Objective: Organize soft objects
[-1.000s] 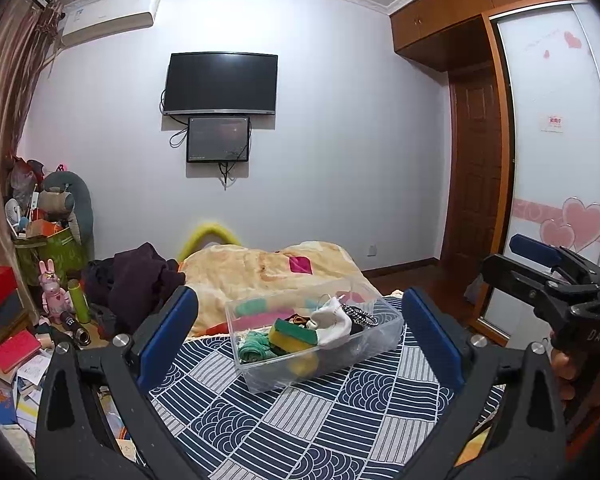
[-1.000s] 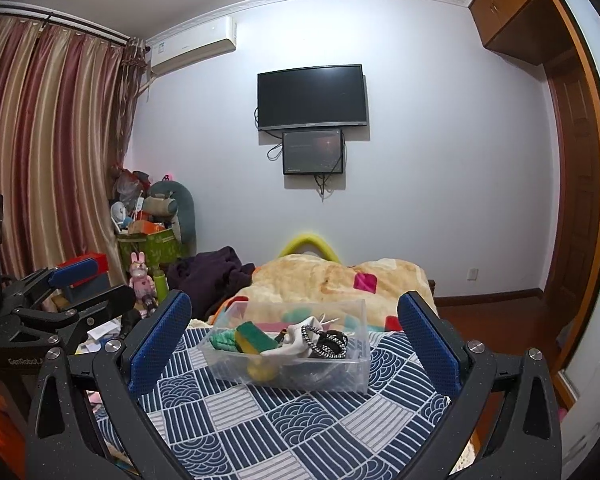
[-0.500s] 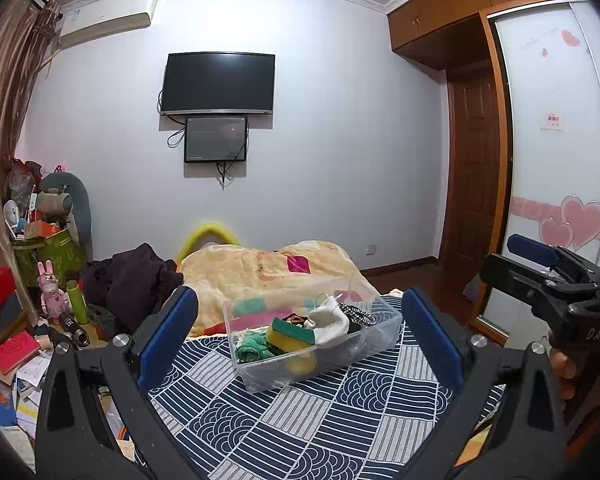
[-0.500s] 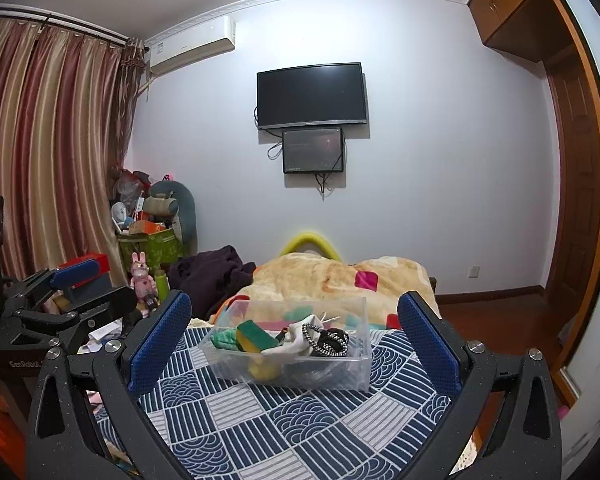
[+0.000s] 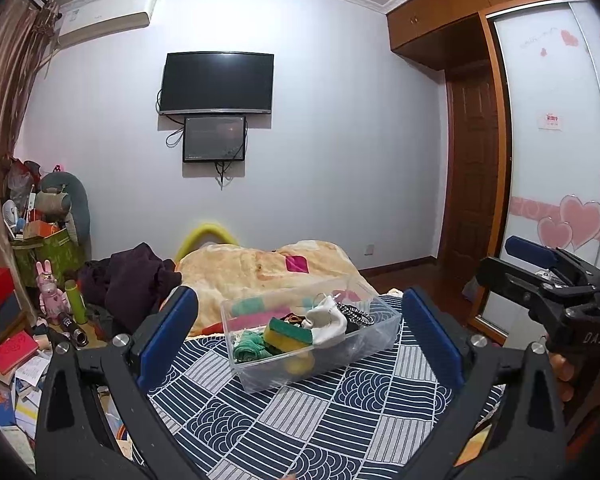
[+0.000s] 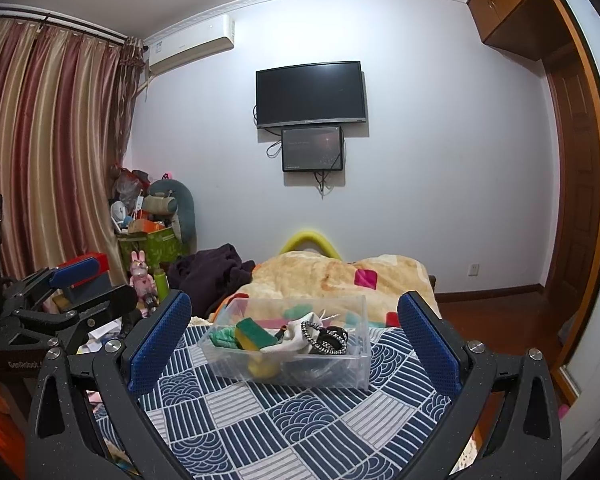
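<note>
A clear plastic bin (image 5: 374, 354) (image 6: 340, 372) stands on the blue-and-white patterned bedspread (image 5: 320, 420) (image 6: 292, 416). Inside lie a green-and-yellow sponge (image 5: 288, 334) (image 6: 252, 332), a teal knit piece (image 5: 250, 350), a white sock (image 5: 328, 322) (image 6: 300, 334) and black beaded bands (image 6: 326, 338). My left gripper (image 5: 300, 336) is open and empty, held short of the bin. My right gripper (image 6: 294, 340) is open and empty, also short of it. Each gripper shows at the edge of the other's view.
A beige blanket (image 5: 260, 268) and dark clothes (image 5: 136, 276) lie beyond the bin. Boxes, toys and books (image 5: 28, 312) crowd the floor at left. A wardrobe with sliding doors (image 5: 552, 160) stands at right. A TV (image 5: 218, 82) hangs on the far wall.
Both views drift slightly; the bin sits a touch lower and nearer in frame. Both grippers stay open and empty.
</note>
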Demonstrator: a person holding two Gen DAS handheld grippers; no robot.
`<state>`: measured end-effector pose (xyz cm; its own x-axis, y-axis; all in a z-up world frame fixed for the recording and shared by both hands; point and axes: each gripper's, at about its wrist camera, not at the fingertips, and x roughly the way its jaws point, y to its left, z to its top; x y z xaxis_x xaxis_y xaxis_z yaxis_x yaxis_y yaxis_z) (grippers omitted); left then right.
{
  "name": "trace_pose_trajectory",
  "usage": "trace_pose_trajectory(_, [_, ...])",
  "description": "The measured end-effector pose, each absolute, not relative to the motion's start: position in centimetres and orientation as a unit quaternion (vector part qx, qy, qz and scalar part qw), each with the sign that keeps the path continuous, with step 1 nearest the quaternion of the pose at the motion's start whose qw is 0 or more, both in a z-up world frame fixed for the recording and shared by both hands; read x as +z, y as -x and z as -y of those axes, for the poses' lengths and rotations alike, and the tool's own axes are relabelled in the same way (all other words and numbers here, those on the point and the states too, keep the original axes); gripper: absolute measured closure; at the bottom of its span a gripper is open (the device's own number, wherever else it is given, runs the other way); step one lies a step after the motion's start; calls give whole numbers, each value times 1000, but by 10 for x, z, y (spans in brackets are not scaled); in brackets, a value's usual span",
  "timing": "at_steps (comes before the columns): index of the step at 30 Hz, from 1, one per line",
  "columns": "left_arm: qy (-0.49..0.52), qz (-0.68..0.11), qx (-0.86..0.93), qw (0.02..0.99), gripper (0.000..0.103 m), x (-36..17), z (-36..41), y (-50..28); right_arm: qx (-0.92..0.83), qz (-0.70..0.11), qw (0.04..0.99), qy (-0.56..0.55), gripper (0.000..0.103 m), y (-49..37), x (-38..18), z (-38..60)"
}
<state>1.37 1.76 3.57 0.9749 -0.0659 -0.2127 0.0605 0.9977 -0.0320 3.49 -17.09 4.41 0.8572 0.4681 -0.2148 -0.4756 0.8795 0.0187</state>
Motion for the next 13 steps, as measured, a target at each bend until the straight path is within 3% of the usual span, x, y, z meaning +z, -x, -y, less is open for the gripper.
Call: trace_pose_trajectory(13, [22,-118,-41,992,0,35,-19,-16,241,-117,963,17,0,-35,41,167])
